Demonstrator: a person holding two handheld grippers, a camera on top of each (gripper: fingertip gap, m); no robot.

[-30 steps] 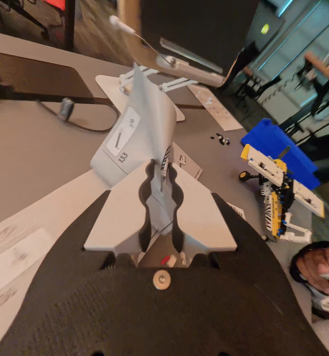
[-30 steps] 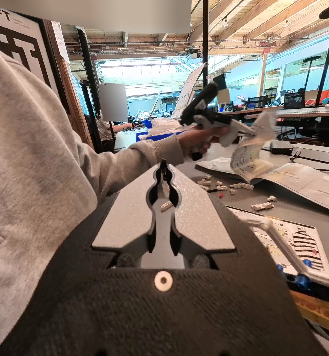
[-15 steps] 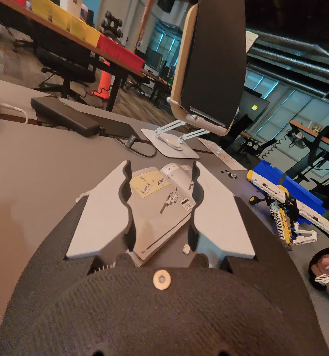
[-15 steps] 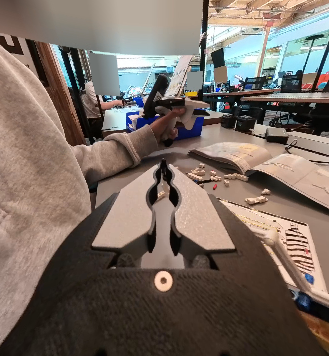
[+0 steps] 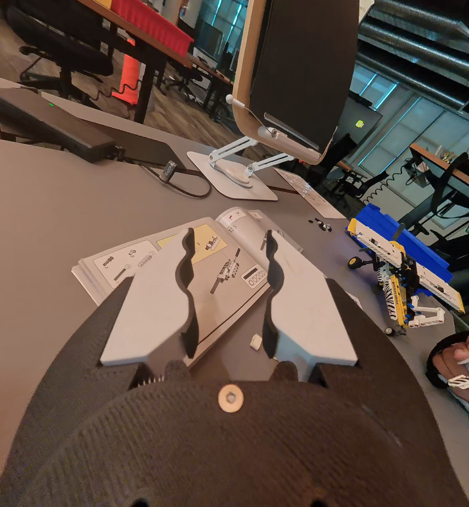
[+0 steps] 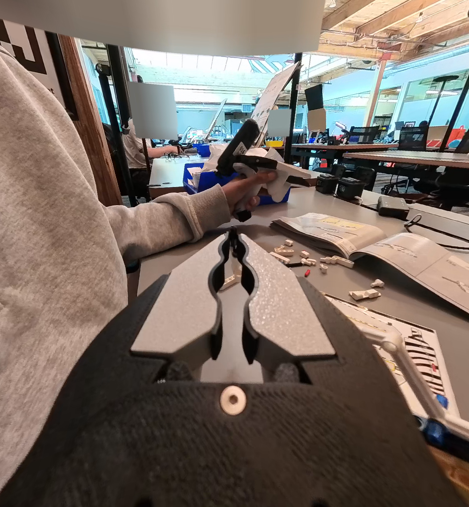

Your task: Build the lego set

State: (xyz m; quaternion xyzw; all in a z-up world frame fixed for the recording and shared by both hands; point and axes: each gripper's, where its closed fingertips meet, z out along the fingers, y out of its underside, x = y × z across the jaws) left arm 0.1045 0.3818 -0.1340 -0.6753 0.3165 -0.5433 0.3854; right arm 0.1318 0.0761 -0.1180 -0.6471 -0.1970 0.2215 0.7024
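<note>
Left gripper (image 5: 229,274) jaws apart over the manual (image 5: 200,277); right gripper (image 6: 232,241) jaws together, empty. The model (image 5: 400,285) looks light and brittle. Hold its yellow frame, not the wings.

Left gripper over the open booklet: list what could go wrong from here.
1. The left gripper is open above the instruction booklet; lowering could crease or shove the pages.
2. The small white piece beside the booklet's edge could get knocked away.
3. The loose white pieces lie scattered near the person's sleeve; a sweep of that arm may scatter them.
</note>
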